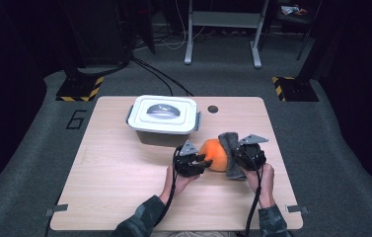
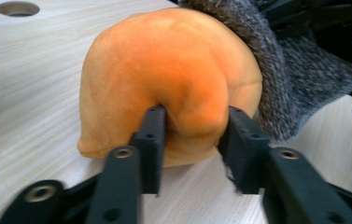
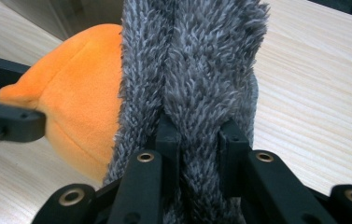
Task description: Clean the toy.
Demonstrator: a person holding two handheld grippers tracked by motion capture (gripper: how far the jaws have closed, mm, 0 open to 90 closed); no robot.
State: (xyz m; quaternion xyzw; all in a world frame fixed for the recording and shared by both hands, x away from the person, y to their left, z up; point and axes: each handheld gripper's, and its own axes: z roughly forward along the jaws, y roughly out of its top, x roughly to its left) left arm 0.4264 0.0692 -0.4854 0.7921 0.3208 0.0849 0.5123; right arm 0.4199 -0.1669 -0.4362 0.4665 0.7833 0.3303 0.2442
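The left gripper [image 2: 190,135] pinches the orange plush toy [image 2: 164,79] while the right gripper [image 3: 200,140] clamps its grey knitted cover [image 3: 197,60], only partly pulled on

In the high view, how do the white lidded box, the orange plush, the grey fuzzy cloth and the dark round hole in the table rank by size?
1. White lidded box
2. Orange plush
3. Grey fuzzy cloth, close to the plush and partly hidden, so unsure
4. Dark round hole

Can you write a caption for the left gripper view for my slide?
Left hand-held gripper pinching a soft orange plush ball wrapped in fuzzy grey knitted fabric on a light wooden table.
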